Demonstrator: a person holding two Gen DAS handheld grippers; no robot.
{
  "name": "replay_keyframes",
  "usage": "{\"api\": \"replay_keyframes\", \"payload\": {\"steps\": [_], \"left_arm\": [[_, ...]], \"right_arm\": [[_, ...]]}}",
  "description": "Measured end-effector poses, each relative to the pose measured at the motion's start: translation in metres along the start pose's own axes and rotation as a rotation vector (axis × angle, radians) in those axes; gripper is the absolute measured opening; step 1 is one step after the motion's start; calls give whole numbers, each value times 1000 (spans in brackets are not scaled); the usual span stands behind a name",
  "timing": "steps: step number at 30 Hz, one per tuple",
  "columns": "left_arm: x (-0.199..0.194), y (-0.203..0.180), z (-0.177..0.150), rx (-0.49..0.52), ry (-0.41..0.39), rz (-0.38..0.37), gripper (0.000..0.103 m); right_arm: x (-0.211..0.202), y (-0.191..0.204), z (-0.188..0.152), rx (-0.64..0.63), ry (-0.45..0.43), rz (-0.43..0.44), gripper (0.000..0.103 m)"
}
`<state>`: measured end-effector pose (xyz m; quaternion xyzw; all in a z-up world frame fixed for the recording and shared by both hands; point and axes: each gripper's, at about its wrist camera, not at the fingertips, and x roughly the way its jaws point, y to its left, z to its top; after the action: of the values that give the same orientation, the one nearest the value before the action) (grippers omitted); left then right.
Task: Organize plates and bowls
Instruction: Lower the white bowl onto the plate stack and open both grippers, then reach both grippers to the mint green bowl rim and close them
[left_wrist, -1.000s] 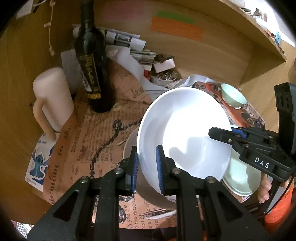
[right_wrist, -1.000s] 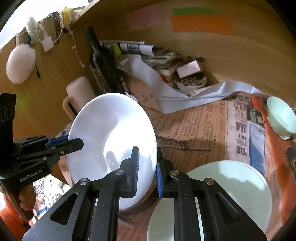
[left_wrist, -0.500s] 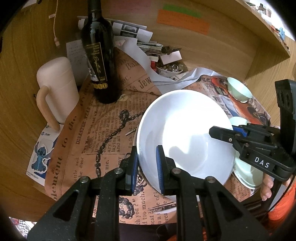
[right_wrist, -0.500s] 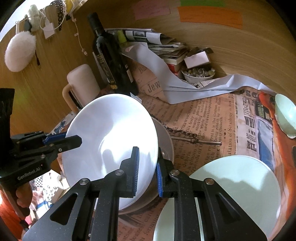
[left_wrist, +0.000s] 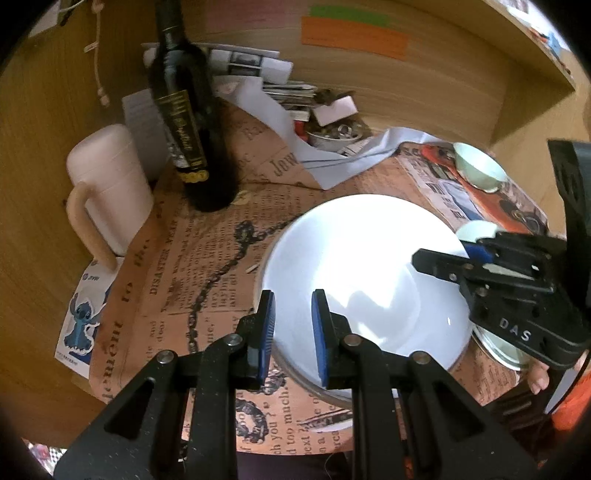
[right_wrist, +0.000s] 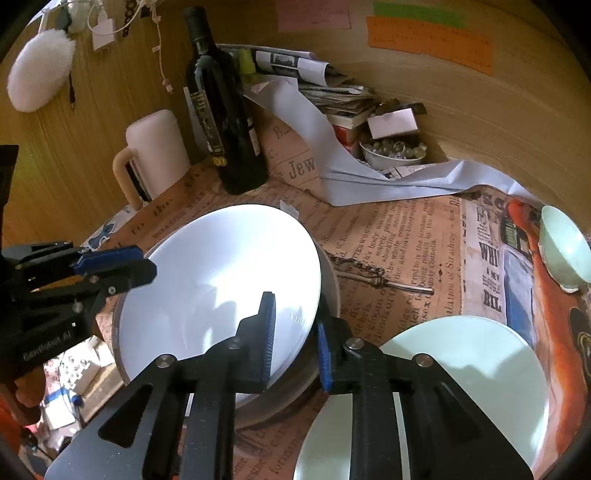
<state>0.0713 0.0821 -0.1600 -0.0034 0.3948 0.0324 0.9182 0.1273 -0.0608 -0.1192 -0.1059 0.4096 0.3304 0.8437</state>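
We see our left gripper clamped on the near rim of the white plate, one blue pad outside the rim and the other over the plate's face. Our right gripper straddles the opposite rim of the same plate; its jaws are opening, with the plate edge between them, and from this view we cannot tell for sure whether the pads are touching it. The white plate lies nearly flat inside a grey bowl, whose rim shows around it on the near and far sides. The bowl stands on a brown newspaper-print mat that covers the table. Just beside the bowl, on the right gripper's side, lies a pale green plate, flat on the mat. A small pale green bowl sits well apart at the far right edge of the mat. At the back, near the wooden wall, a dark wine bottle stands upright, and beside it is a pale pink jug with a handle. Behind the bottle lie a heap of papers and a small dish filled with small shiny bits.
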Motion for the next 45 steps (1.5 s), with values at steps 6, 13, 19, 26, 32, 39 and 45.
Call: {"api": "replay_keyframes", "payload": {"steps": [6,13,19,26,32,39,45], "left_arm": [[-1,-3,1,10,-7,6,18],[-9,4,4,-18,-20,18,36],[-24,8,9,-46,-91,29,67],[-37,6,18,-50,-134,3,78],[-47,1,27,-41,-168,-16,81],[-47,-7,40,-40,-195,-42,90],[-42,-33,58,-7,-196,-83,93]], "right_arm": [[1,2,0,-23,-3,-22,20],[1,14,-1,-93,-15,-85,25],[-3,6,2,-44,-30,-61,27],[-3,10,3,-60,-18,-69,30],[-7,-4,5,11,22,51,37],[-49,-19,7,-1,-107,-61,69],[-86,-55,8,47,-212,-165,78]]}}
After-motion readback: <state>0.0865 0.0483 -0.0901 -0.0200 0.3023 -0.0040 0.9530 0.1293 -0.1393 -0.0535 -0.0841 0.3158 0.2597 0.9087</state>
